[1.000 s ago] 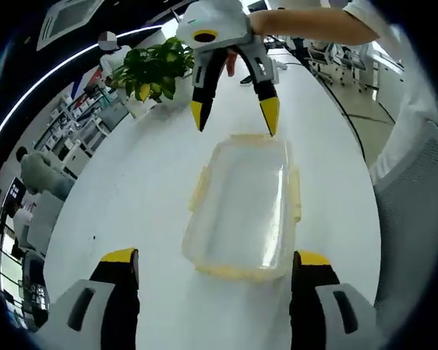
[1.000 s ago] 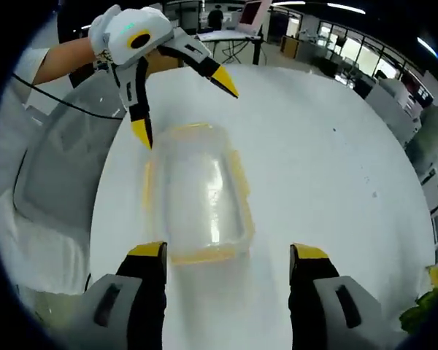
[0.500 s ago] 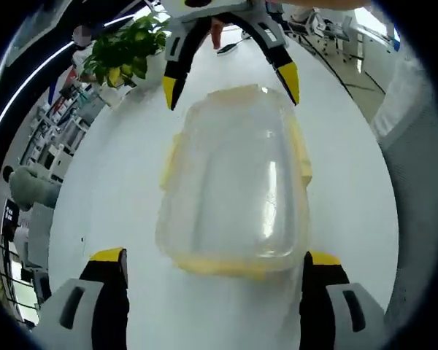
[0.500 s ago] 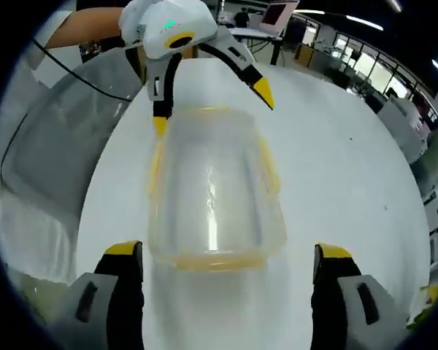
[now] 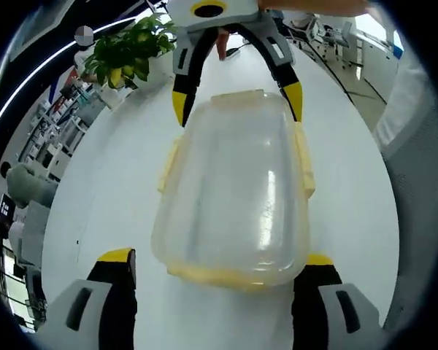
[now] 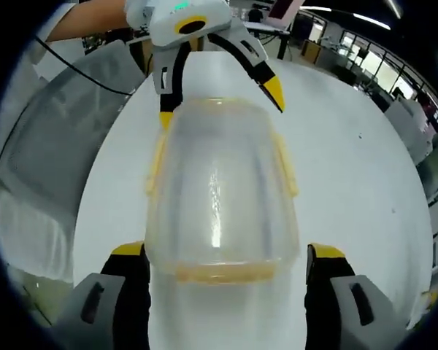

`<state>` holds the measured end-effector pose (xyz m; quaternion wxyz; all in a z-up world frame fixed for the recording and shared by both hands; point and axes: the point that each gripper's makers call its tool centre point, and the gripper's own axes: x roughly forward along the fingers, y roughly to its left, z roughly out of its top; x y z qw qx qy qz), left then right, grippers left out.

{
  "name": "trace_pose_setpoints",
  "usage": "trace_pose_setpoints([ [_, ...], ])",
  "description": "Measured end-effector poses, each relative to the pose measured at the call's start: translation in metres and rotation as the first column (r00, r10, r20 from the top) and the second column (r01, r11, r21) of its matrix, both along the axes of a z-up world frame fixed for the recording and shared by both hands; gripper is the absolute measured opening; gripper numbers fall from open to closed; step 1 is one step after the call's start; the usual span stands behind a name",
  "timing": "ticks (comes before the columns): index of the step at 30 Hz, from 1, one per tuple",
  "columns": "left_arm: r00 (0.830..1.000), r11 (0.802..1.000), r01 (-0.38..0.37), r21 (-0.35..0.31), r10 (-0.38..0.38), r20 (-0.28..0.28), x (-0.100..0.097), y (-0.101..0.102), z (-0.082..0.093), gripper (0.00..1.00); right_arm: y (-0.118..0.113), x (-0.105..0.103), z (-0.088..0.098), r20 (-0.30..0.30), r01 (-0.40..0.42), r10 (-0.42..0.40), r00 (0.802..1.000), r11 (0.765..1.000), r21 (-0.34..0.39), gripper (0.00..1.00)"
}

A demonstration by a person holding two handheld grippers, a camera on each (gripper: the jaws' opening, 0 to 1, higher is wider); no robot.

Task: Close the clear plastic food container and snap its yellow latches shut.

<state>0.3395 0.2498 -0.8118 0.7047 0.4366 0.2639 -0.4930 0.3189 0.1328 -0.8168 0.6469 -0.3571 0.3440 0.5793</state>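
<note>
A clear plastic food container [image 5: 233, 189] with its lid on lies on the white table [image 5: 102, 189]. Yellow latches [image 5: 304, 164] stick out along its sides and ends. My left gripper [image 5: 217, 259] is open, and its jaws stand either side of the container's near end. At the far end my right gripper [image 5: 236, 106] is open too, straddling that end. In the right gripper view the same container [image 6: 219, 189] sits between my right gripper [image 6: 226, 252] jaws, with my left gripper [image 6: 220, 106] open at the opposite end. Whether any jaw touches the plastic is unclear.
A potted plant [image 5: 128, 55] stands on the table beyond the container. A grey mesh chair [image 6: 51, 153] sits close to the table's edge beside the container. A person's arm [image 6: 95, 18] holds the left gripper. Office desks fill the background.
Both grippers have closed in on the container from opposite ends, so it looms larger in both views. Each pair of jaws now flanks an end; both remain open.
</note>
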Motion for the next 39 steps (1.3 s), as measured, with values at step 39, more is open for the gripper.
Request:
trace_pose_setpoints([
  [39, 0.999, 0.996, 0.006, -0.088, -0.01, -0.051, 0.0, 0.01, 0.001, 0.78, 0.028, 0.007, -0.001, 0.011, -0.01, 0.011, 1.0, 1.0, -0.022, 0.78],
])
